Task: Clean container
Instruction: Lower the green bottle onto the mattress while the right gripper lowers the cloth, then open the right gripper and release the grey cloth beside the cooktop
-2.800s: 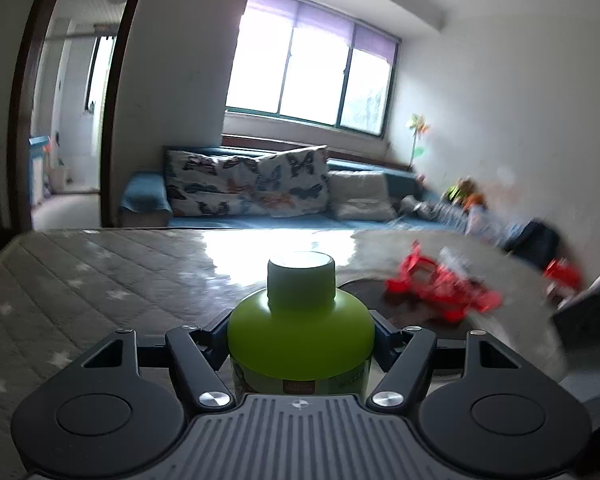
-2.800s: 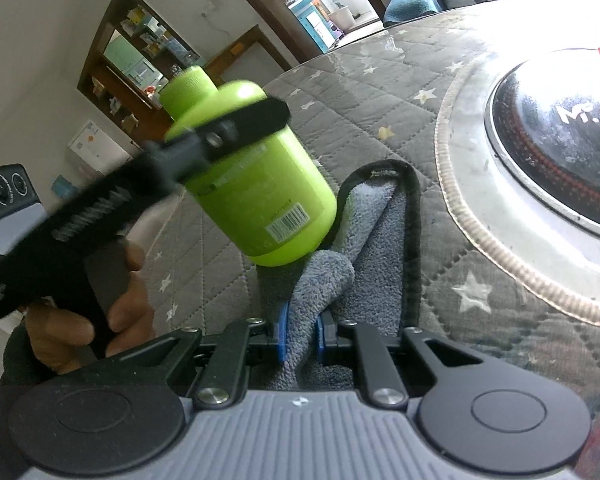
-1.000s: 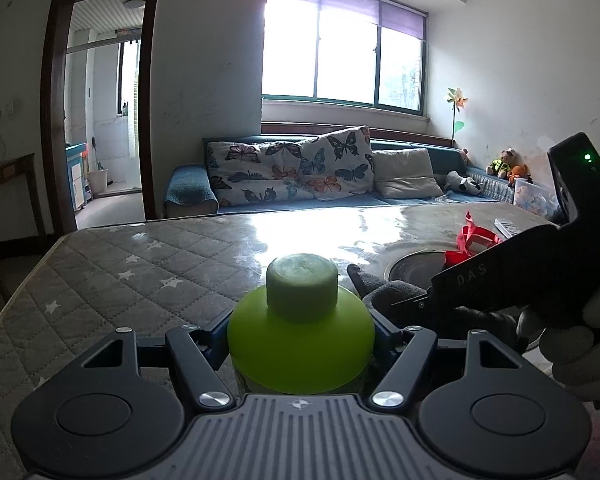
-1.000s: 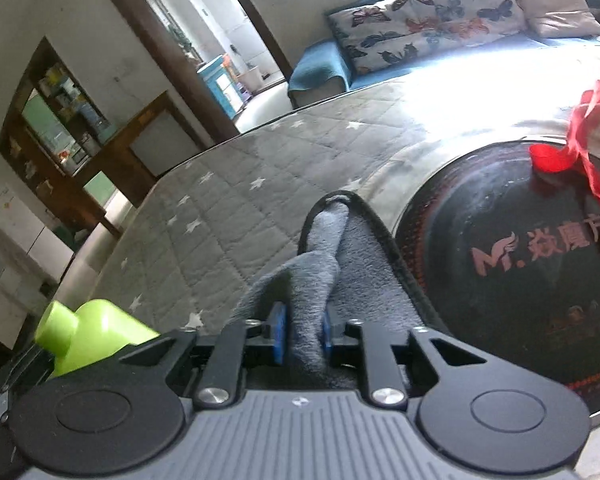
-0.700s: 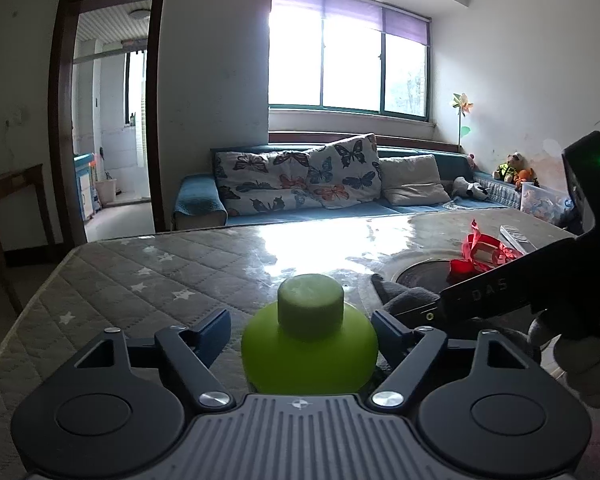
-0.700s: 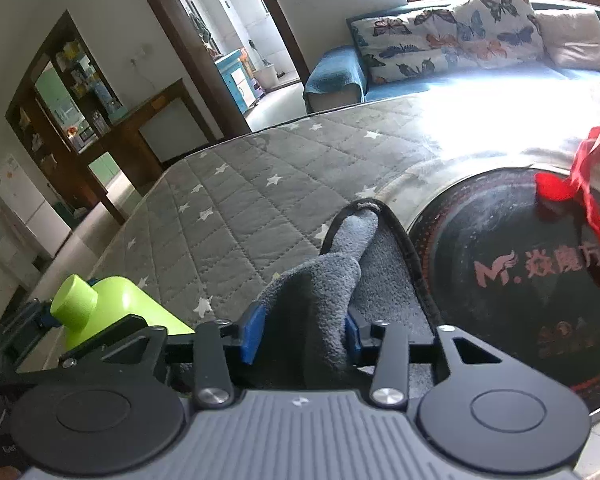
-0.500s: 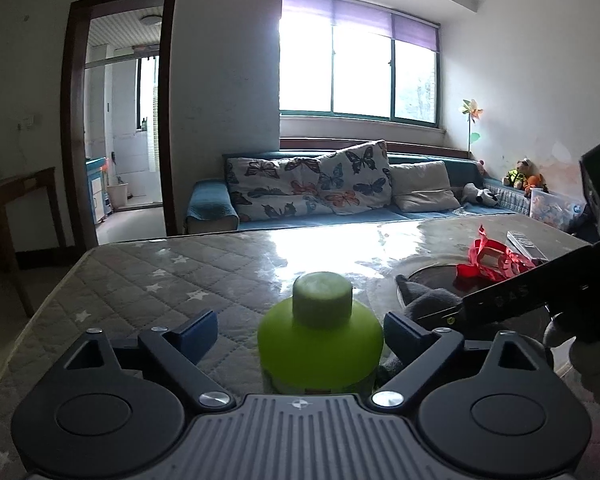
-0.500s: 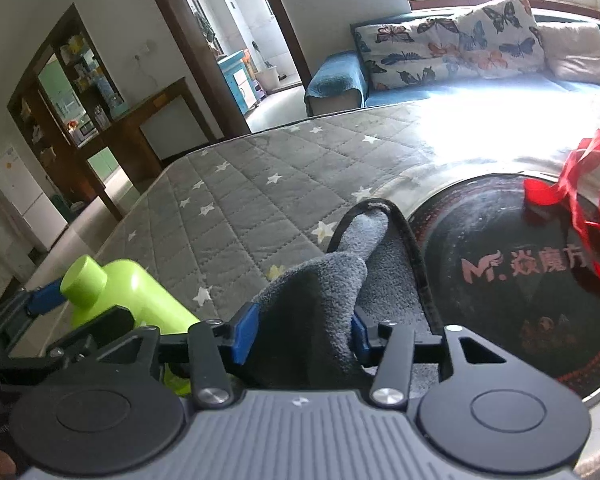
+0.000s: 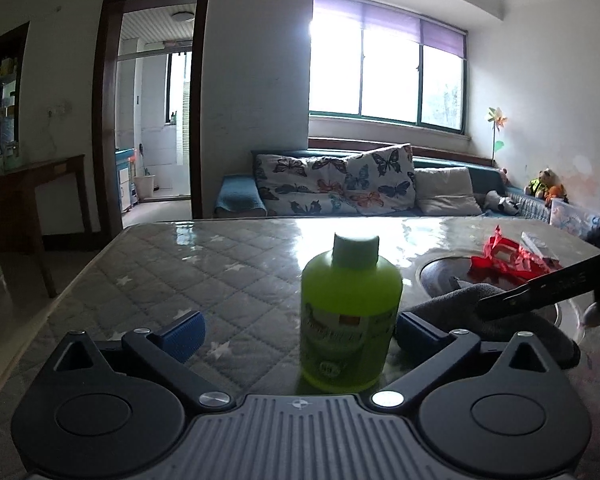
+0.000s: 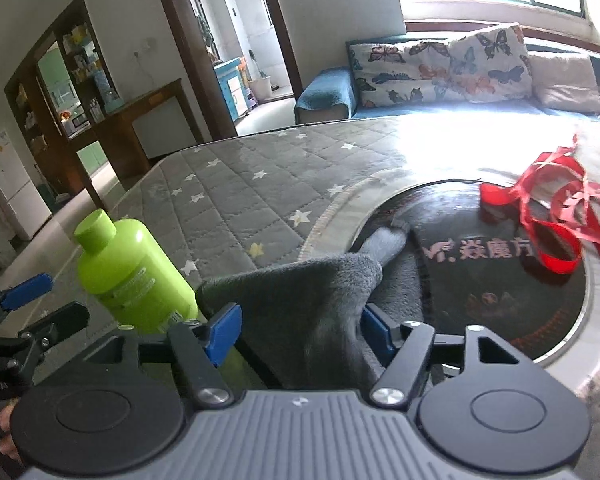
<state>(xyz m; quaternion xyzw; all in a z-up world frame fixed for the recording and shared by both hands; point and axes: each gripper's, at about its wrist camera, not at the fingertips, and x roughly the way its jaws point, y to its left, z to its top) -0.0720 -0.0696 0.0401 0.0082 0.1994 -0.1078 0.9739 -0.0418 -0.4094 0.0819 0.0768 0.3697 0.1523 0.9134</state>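
A lime-green bottle [image 9: 352, 312] with a pale green cap stands upright on the quilted, star-patterned table cover [image 9: 204, 272]. My left gripper [image 9: 298, 332] is open, its blue pads wide apart on either side of the bottle and touching nothing. In the right wrist view the same bottle [image 10: 128, 268] stands at the left, with the left gripper [image 10: 40, 304] behind it. My right gripper [image 10: 300, 332] is open too. A grey cloth [image 10: 300, 292] lies loose between its pads, and its far end reaches onto the black round hob plate [image 10: 500, 280]. The cloth [image 9: 480, 308] lies just right of the bottle.
A red ribbon tangle [image 10: 560, 208] lies on the far side of the hob plate. The table's left edge [image 9: 80, 280] drops to the floor beside a dark wooden sideboard [image 9: 32, 192]. A sofa with butterfly cushions [image 9: 340, 184] stands behind the table.
Both grippers have opened. The left one let go of the bottle, which now stands on the table, and drew back. The right one released the grey cloth.
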